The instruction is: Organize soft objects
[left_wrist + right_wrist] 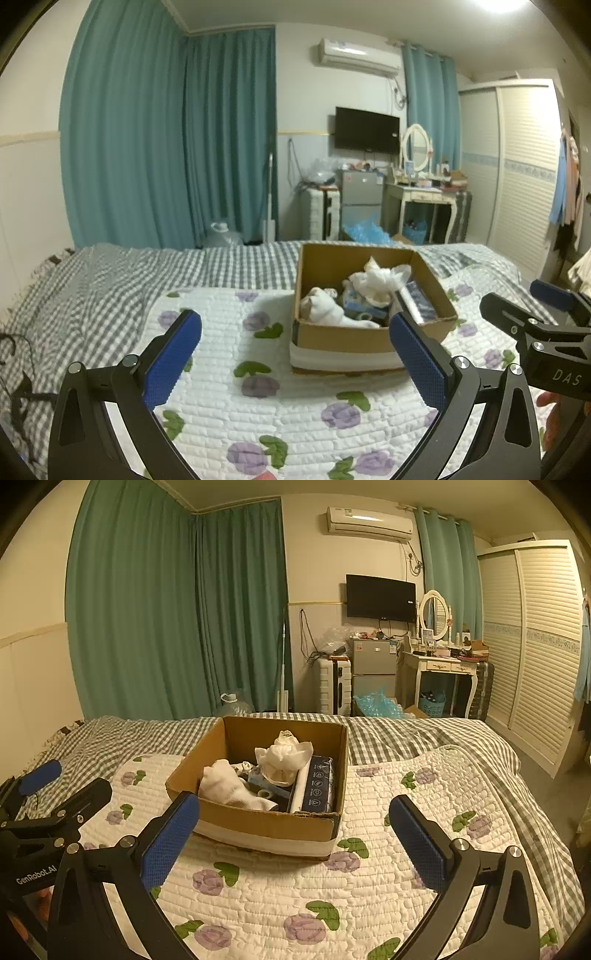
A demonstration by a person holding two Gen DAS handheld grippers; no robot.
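Both grippers spread wide, holding nothing — left gripper (295, 350) has the box (343, 338) at one o'clock, right gripper (291, 834) at twelve. Box sits on the quilt (406, 812) — white plush (221, 782) and crumpled cloth (284, 757) inside.

Box (258, 823) open-topped (crowded inside); quilt (406, 849) around bare.

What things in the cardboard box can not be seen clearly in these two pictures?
- Box floor: both views, covered by the white plush toy and crumpled white cloth.
- Small blue items: left view, half buried under the cloth, unidentifiable.
- Dark packet's label: right view, print too small.
- Cardboard box's right corner: left view, hidden behind the left gripper's fingers.
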